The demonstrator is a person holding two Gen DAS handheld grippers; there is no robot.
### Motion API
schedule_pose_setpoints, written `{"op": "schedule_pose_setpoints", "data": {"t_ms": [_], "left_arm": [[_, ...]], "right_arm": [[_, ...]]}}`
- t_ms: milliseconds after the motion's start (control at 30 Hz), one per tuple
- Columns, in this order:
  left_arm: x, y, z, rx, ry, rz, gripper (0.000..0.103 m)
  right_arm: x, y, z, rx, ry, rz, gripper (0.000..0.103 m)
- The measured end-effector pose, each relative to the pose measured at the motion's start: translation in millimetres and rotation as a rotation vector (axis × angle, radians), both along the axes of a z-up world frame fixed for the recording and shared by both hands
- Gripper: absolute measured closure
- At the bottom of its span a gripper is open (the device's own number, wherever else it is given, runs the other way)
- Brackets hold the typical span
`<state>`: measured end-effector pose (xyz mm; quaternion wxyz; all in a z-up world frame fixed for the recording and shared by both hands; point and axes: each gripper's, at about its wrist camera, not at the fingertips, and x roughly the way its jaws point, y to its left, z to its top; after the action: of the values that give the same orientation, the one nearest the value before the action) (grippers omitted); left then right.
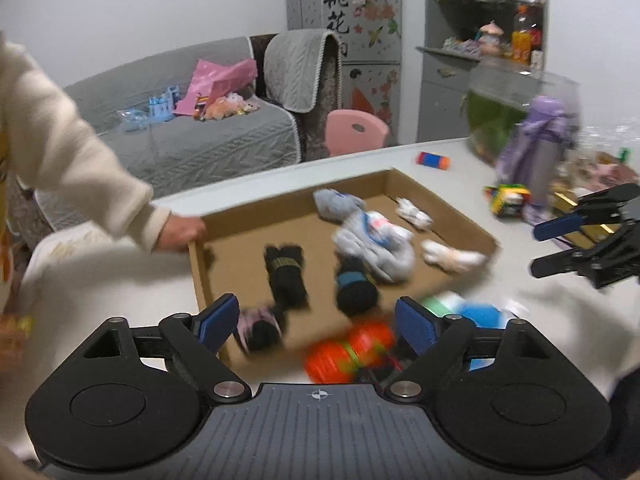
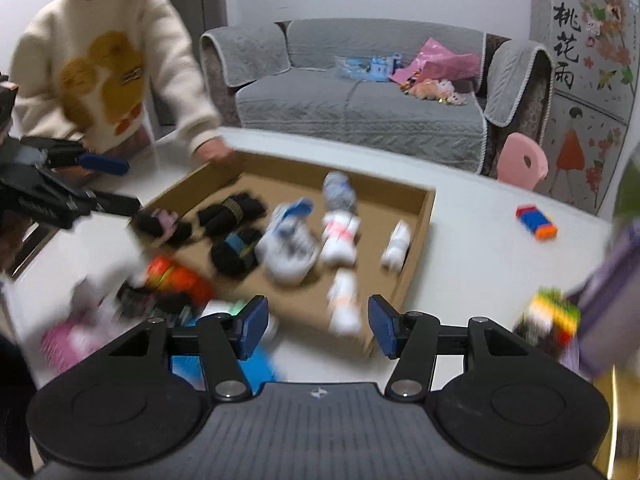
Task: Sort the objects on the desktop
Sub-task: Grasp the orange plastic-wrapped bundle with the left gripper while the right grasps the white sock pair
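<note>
Rolled socks [image 1: 285,276] lie in the cardboard tray [image 1: 460,220] just ahead of your left hand-held gripper [image 1: 316,322] — its jaws wide, nothing between them. Your right hand-held gripper [image 2: 316,326] stands part open, also empty. You seem between picks — next, line up on one loose item, perhaps the orange toy [image 1: 348,350] right under the left fingers.

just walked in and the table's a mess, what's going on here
Someone is sorting a cluttered white table with two handheld grippers. The left gripper and right gripper are both open and empty above the near edge of a shallow brown cardboard tray of rolled black socks and white socks. Another person's hand, in a cream sleeve, holds the tray's far corner.
</note>
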<state>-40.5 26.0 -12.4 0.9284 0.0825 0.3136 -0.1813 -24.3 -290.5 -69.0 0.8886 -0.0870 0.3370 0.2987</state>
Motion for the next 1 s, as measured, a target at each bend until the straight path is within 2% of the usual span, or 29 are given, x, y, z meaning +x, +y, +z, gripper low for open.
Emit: {"op": "schedule_pose_setpoints", "data": {"t_ms": [200,300,467,600,767,900,1000], "left_arm": [[-78.8,-7.9,-15.0,-0.035,0.022,-0.071,0.010],[-96.8,-23.3,-31.1,-0.025,0.053,-0.076,0.010],[-125.5,-37.1,-50.7,-0.073,0.108,-0.088,0.010],[-131.4,-58.7,-68.8,-0.059,0.139,-0.122,0.010],[-123.7,-80.0,-88.7,-0.045,0.143,-0.122,0.010],[-113.0,-80.3,-104.6,-0.059,0.190,-0.097,0.018],[-113.0,-76.5,-105.3,-0.063,0.173,-0.083,0.019]], "right_arm": [[-40.1,-6.8,-11.5,0.012,0.023,0.036,0.047],[-45.3,-4.2,-18.1,-0.003,0.019,0.047,0.045],[-60.7,-7.2,-23.8,0.034,0.036,0.046,0.045],[-74.7,-6.1,-25.6,0.026,0.027,0.075,0.042],[-66.5,-10.3,-29.9,0.034,0.037,0.042,0.041],[-51.9,-12.0,-37.2,0.040,0.053,0.011,0.041],[-41.0,-8.6,-44.1,0.028,0.066,0.003,0.041]]}}
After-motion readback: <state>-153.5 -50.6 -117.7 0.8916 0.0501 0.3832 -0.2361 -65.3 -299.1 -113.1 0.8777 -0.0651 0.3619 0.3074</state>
